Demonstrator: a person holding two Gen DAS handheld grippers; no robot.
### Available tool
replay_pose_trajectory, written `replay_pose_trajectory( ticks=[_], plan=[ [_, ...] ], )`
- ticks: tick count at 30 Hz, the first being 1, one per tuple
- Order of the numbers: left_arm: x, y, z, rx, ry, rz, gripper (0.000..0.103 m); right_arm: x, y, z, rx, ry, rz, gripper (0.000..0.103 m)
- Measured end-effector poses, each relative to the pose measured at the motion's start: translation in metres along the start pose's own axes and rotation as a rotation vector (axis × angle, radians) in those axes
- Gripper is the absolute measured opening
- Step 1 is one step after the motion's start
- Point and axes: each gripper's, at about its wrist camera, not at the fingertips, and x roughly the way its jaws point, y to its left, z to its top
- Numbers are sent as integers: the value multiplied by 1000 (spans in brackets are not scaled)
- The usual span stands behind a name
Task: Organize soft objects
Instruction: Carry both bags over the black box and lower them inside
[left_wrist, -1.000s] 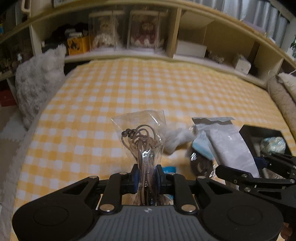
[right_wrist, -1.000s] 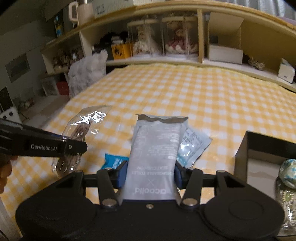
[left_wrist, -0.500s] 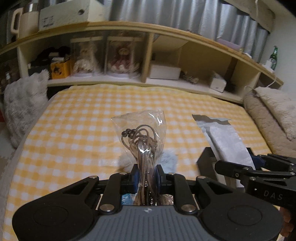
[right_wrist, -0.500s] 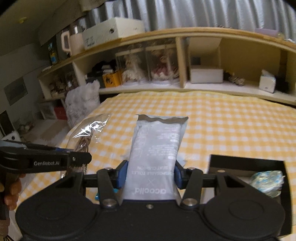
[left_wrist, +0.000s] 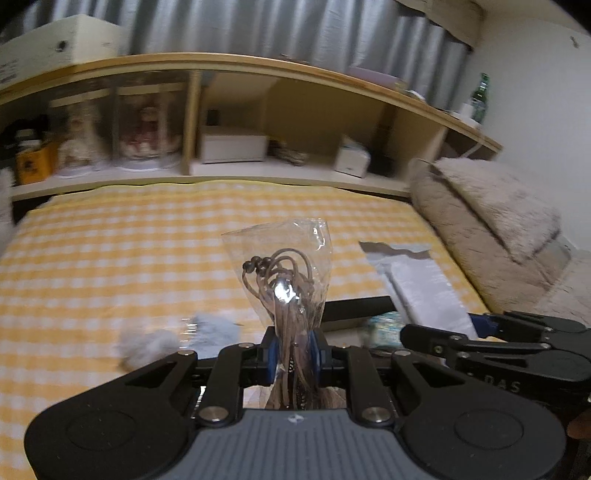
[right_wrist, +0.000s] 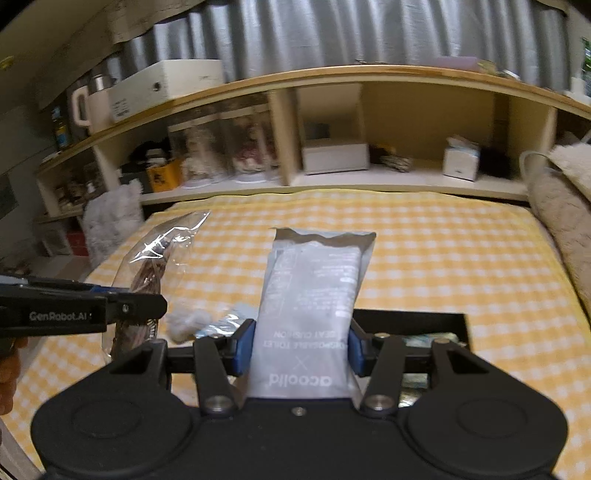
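My left gripper (left_wrist: 293, 354) is shut on a clear bag of brown cords (left_wrist: 282, 280) and holds it upright above the bed; the bag also shows in the right wrist view (right_wrist: 155, 266). My right gripper (right_wrist: 301, 349) is shut on a grey foil packet (right_wrist: 314, 295), also seen in the left wrist view (left_wrist: 421, 284). A black box (right_wrist: 424, 321) lies on the bed below both grippers, with a pale wrapped item (left_wrist: 384, 326) inside. A fluffy white object (left_wrist: 155, 343) lies left of the box.
The bed has a yellow checked cover (left_wrist: 129, 258). A wooden shelf (right_wrist: 332, 181) with dolls and boxes runs along the far side. A beige fluffy pillow (left_wrist: 491, 221) lies at the right, a white fluffy cushion (right_wrist: 110, 221) at the left.
Both grippers have risen and tilted up with their loads still held. The view has shifted right, so the black box now sits below and between them.
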Motion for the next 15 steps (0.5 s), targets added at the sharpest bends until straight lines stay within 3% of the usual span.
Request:
replay_pose_trajectory(
  ticks=[7,15],
  plan=[
    [31,-21,-6,-25,29,-90,19,9,-32,-10,67,26,-24,51],
    [60,-13,-14,-77,64,-97,19,42,-39,-26,86,137,-12,51]
  ],
)
